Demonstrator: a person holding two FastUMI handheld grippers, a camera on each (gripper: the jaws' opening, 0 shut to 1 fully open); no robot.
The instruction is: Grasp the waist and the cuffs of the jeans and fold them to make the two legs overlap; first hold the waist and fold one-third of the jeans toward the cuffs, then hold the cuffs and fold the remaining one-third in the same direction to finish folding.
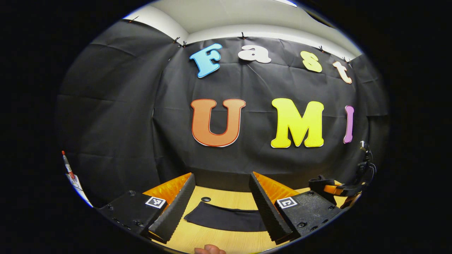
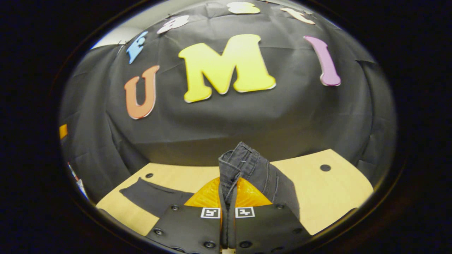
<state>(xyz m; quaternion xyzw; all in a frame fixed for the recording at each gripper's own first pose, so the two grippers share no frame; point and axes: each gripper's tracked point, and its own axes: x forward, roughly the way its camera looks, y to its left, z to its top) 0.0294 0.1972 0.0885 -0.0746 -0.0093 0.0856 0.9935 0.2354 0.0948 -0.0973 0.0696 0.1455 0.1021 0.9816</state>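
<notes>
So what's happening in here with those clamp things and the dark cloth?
A person is folding dark jeans on a wooden table with two hand-held grippers. The right hand-held gripper is shut on a bunched, stitched edge of the jeans and holds it up off the table. The left hand-held gripper is open above the table, with a flat part of the dark fabric lying between its fingers, not gripped.

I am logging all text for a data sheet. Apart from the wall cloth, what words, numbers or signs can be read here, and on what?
No readable words or numbers.
square markers on left gripper and right gripper: coded patterns, no letters.
sheet at the edge: too blurred.
jeans: plain cloth, no text.
</notes>
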